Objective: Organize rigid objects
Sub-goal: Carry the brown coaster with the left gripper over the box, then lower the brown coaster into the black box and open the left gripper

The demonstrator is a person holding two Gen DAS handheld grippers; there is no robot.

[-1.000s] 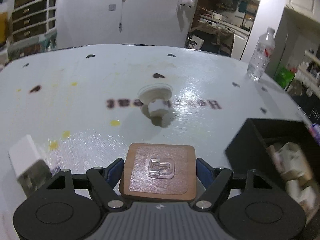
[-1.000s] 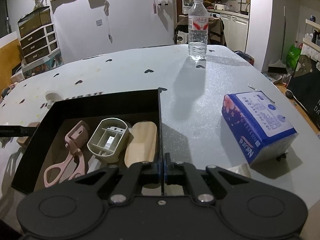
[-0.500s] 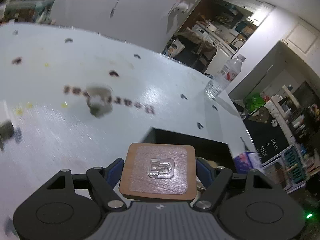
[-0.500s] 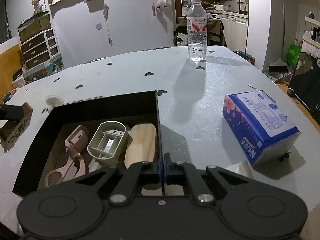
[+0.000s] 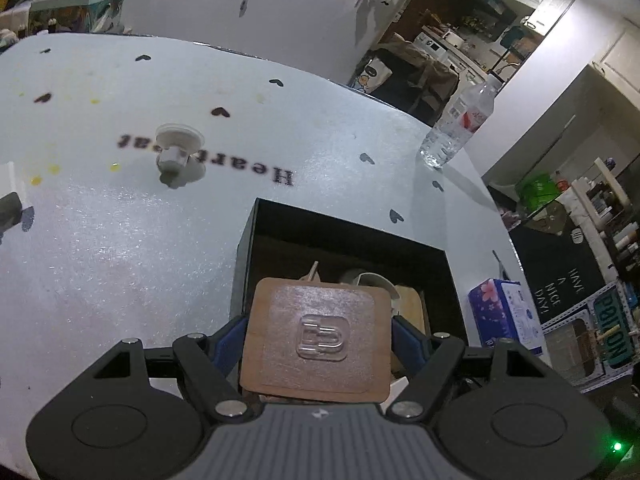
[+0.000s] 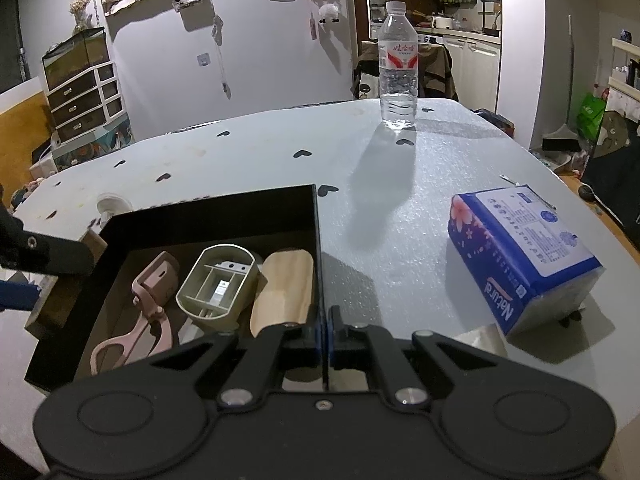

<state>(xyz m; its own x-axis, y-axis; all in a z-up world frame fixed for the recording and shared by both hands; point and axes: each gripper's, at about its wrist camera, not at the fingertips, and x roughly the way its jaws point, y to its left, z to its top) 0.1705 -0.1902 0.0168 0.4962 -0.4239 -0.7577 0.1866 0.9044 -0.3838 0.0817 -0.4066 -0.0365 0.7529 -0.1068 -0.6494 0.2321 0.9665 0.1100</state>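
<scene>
The white table (image 6: pixel 400 216) carries a black box (image 6: pixel 208 210), with a tissue pack (image 6: pixel 520 256) to its right and a water bottle (image 6: pixel 398 76) at the far edge. A small white knob (image 5: pixel 174 152) sits left of the box, apart from it. Inside the box lie a pink clip (image 6: pixel 148 300), a beige oval tray (image 6: pixel 218 280) and a pale wooden piece (image 6: pixel 286 288).

The right gripper (image 6: pixel 325 332) has its jaws pressed together on the box's right wall, steadying it. The left gripper (image 5: pixel 318 340) is clamped on a brown square plaque (image 5: pixel 318 336) with a clear hook on its face, held above the box's near left corner.

The step in hand looks like the drop-off. The next move calls for carrying the plaque further over the free floor at the left of the box, lowering it, then parting the jaws.
</scene>
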